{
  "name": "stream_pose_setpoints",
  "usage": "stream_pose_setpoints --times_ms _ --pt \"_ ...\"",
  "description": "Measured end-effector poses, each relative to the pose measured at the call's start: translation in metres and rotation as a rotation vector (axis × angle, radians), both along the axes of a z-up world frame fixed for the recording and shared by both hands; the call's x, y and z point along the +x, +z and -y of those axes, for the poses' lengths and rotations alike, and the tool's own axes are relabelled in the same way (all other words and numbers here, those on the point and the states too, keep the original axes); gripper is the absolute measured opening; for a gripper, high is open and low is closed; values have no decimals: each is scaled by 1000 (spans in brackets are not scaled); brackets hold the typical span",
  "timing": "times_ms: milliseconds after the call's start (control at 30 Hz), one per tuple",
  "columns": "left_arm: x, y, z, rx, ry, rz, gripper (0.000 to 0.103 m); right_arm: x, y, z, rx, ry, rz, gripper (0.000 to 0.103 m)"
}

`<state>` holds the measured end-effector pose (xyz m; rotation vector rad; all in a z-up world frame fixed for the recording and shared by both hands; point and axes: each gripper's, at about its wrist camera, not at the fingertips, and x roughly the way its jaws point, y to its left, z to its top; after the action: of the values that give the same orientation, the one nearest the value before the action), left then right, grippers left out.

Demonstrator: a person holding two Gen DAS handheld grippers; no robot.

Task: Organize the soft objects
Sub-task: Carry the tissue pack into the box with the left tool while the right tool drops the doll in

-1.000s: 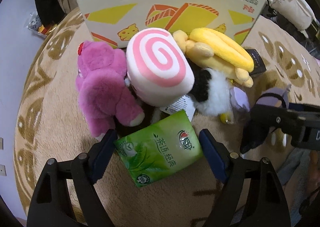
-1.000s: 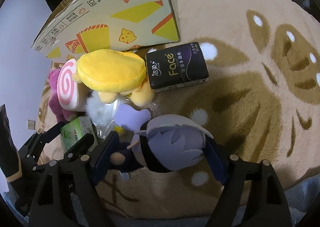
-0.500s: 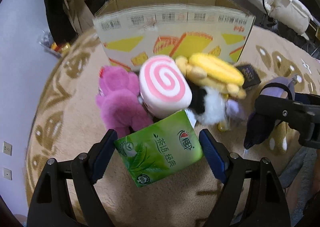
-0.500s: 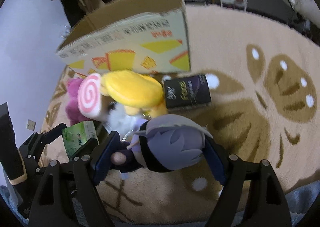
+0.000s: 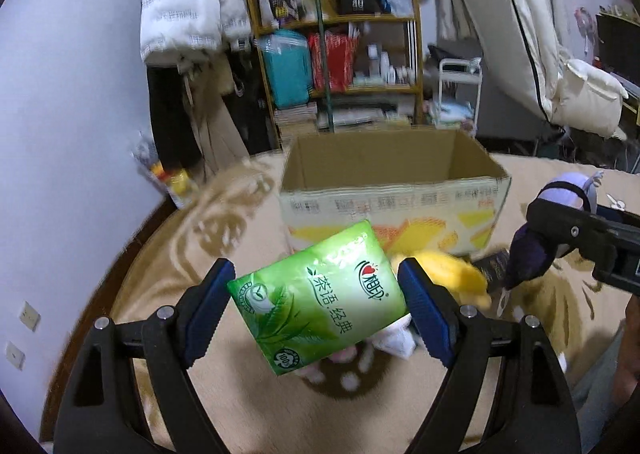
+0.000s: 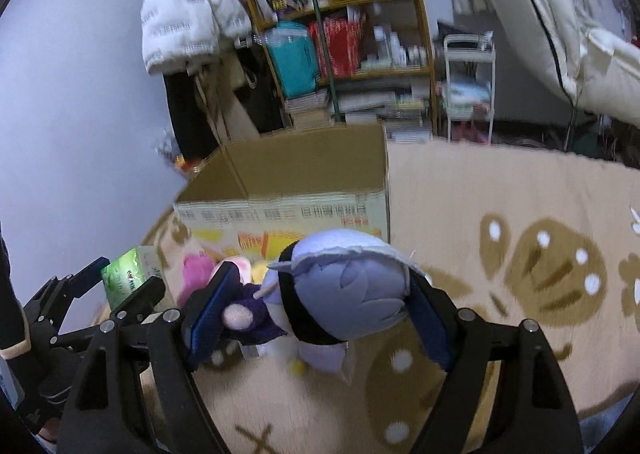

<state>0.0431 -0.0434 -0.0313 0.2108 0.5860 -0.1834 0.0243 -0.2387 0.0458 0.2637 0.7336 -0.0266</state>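
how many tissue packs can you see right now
2. The green tissue pack is clamped in the left gripper, lifted above the rug. A dark tissue pack lies on the rug beside the cardboard box. Others may be hidden behind the plush toys.

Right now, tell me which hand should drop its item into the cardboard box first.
Left, probably. Its tongs hold the green tissue pack squarely facing the open cardboard box. The right tongs, gripping the purple plush, sit toward the box's right corner.

Dim, cool indoor light; both fisheye views bend hard at dark corners, with motion blur smearing the background.
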Motion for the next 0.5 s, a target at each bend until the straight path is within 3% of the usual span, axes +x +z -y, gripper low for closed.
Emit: stream_pose_setpoints --times_ms 167,500 --pt "6 24 -4 3 -1 92 83 12 10 2 -14 -14 59 85" --pt "42 59 -8 -7 13 150 83 44 38 30 20 -61 136 85"
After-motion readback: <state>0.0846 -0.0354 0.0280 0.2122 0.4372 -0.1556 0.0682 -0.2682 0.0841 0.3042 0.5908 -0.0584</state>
